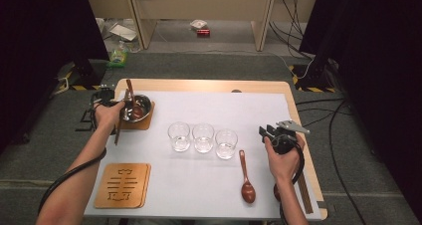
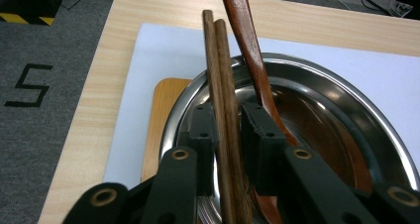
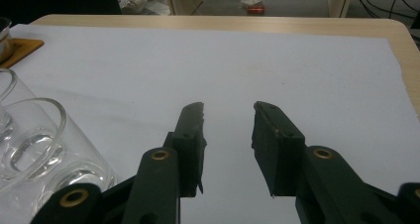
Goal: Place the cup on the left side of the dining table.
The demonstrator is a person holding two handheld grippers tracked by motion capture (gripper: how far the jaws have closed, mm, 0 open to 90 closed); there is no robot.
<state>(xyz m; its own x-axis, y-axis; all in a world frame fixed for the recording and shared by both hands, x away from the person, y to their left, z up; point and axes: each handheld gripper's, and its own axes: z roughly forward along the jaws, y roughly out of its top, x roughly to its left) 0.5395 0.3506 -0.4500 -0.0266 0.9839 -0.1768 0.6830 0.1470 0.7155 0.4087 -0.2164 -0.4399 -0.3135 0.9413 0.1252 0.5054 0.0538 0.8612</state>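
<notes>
- The left gripper sits over a shiny metal bowl at the far left of the table.
- Its jaws are narrow, and a pair of brown chopsticks stands between them. The pads look pressed on the sticks from both sides.
- From the high view, the chopsticks lean across the near rim of the bowl, and their low end hangs out toward the person.
- A dark red spoon lies in the bowl, just beside the sticks. Its handle pokes out over the far rim.
- The bowl rests on a wooden coaster, which lies on a big white sheet.
- The right gripper is held above the right side of the sheet, well apart from the bowl. Its jaws stand partly apart with nothing between them.
- Three clear glasses stand in a row in the middle of the sheet.
- Another red spoon lies near the right hand.
- A second wooden coaster, with a cut-out pattern, lies at the near left.
</notes>
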